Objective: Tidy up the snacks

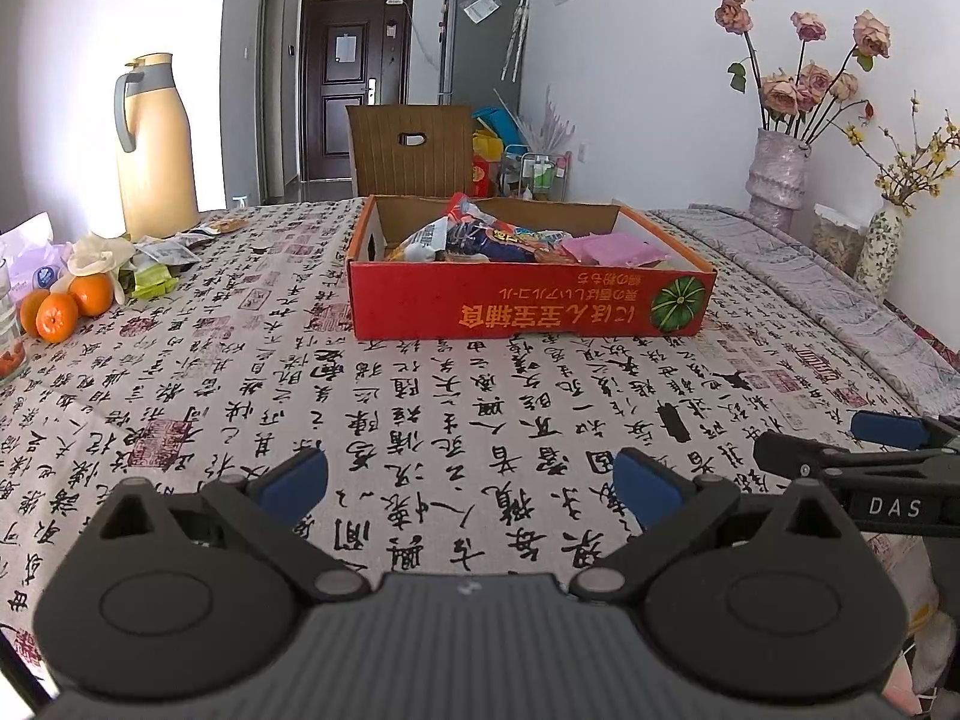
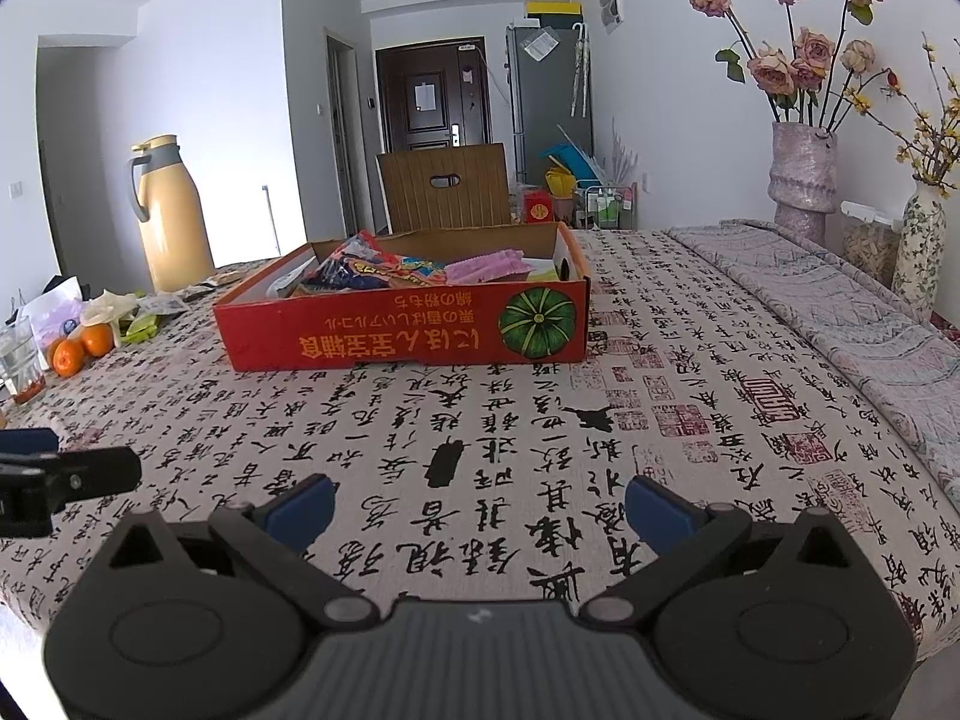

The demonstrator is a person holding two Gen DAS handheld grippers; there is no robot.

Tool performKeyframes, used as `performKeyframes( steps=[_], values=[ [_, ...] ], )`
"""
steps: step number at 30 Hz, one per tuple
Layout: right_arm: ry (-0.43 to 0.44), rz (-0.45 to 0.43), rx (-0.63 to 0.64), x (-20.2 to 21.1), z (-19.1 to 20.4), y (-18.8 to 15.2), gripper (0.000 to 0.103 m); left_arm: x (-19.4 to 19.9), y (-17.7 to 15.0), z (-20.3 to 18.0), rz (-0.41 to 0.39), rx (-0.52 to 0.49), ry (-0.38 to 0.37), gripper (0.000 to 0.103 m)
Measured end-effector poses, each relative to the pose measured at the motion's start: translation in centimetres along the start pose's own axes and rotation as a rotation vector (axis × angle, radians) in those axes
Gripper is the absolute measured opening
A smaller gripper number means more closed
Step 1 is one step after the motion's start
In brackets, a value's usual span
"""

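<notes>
We hold the left gripper (image 1: 471, 489) and right gripper (image 2: 480, 510) spread and empty, well before the box (image 1: 528, 300); snack packets (image 1: 498, 240) lie gathered inside.

White walls (image 1: 630, 90), dark door (image 1: 351, 84), perhaps daylight.

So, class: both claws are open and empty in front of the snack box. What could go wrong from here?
1. The loose snack packets lie far left beside the oranges and a drinking glass; reaching for them could knock either.
2. The red cardboard box is already heaped; the pink wrapper near the rim might slip out.
3. The left claw and right claw sit close together and could collide.
</notes>
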State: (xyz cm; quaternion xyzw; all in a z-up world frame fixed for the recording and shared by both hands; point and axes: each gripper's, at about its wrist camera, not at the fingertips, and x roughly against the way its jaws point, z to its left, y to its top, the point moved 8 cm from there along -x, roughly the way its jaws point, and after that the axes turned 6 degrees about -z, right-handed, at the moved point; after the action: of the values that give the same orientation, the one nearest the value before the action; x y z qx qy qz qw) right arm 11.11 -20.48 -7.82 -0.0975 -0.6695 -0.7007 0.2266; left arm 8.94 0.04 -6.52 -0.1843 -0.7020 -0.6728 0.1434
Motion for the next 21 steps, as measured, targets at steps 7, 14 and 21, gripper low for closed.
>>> performKeyframes(
  steps=[7, 14, 21],
  values=[
    [0.000, 0.000, 0.001, 0.07, -0.02, -0.05, 0.103, 0.02, -0.03, 0.02, 0.001, 0.000, 0.000, 0.103],
    [0.000, 0.000, 0.001, 0.01, -0.01, -0.02, 0.103, 0.10, 0.03, -0.08, -0.001, -0.003, -0.004, 0.103],
    [-0.001, 0.001, 0.001, 0.05, -0.01, -0.07, 0.103, 0.09, 0.05, -0.17, -0.001, -0.006, -0.006, 0.103]
  ],
)
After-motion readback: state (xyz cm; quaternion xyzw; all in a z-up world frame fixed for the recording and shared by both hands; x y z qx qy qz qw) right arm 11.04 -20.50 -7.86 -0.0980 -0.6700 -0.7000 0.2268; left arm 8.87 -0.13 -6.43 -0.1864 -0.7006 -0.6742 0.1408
